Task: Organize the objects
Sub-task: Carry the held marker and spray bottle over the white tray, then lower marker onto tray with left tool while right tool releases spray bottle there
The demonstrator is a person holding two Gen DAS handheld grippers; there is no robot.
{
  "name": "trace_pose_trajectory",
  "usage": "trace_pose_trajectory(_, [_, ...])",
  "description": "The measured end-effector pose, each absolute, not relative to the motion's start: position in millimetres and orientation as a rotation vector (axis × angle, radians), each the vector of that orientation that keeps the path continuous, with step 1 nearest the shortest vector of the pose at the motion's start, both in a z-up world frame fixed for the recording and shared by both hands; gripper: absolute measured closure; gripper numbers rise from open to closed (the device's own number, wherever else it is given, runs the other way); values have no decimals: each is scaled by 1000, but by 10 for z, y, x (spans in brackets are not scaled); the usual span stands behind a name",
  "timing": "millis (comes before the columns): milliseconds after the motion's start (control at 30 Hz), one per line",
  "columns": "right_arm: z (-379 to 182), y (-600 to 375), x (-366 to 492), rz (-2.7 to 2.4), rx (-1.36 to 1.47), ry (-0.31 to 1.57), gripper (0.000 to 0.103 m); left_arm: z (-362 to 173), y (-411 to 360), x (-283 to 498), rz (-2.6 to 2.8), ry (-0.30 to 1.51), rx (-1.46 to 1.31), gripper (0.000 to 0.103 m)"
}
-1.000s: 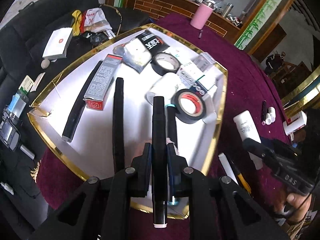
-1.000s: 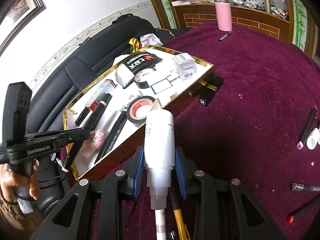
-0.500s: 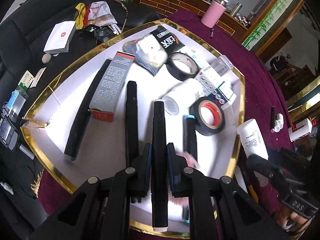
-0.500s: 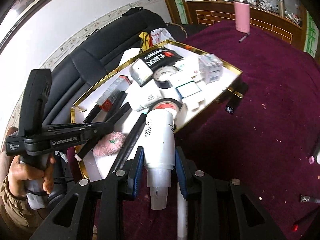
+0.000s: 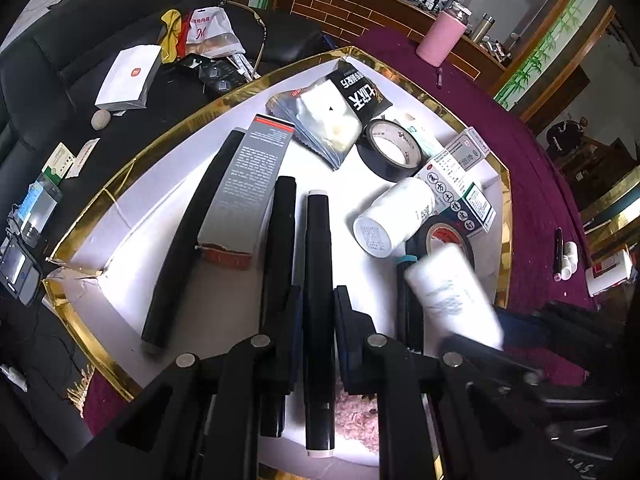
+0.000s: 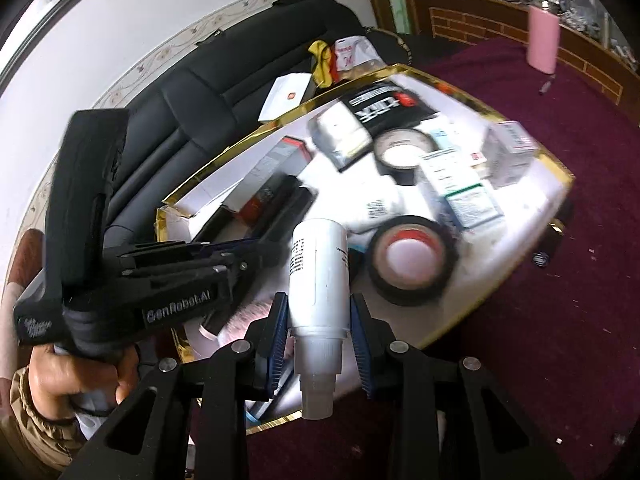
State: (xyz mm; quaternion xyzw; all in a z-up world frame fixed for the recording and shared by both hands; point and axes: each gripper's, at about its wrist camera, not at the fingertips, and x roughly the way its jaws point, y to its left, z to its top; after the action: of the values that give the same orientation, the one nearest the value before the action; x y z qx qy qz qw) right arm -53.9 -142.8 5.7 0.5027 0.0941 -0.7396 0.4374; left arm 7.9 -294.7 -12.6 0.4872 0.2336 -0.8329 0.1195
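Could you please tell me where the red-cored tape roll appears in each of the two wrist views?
Left wrist: tape roll right of centre, partly behind the blurred white bottle.
Right wrist: tape roll centre-right, just right of the bottle.
Shared landmark: the tray's gold rim beside it.

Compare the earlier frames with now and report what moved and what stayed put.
The right tool carried the white bottle from over the maroon cloth in over the gold-rimmed tray, beside the red-core tape roll. The left tool drew slightly closer to the tray. Unchanged: left tool clamped on the black pen, right on the bottle; the tray's other items lie as before.
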Motion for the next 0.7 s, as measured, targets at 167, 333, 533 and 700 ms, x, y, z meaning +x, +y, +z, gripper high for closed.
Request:
trace_pose_trajectory(167, [-26,-1555,-539,-1826,1263,249,70,-136,-2924,83,-2438,659,1430,89])
trace_pose_trajectory(333, [-86,-1583,-619,-1833,1279,253,70,-142,-2915,92,-2445,651,1422,89])
trace_pose_trajectory(533, [-119,-1650,-811,-1848,1293,238,70,-139,-2884,101,-2448,634,1421,89])
trace_pose_trajectory(700, [-132,-1671,-947,-1862,1302,192,69,-139,-2846,97,-2453,604,1419,89])
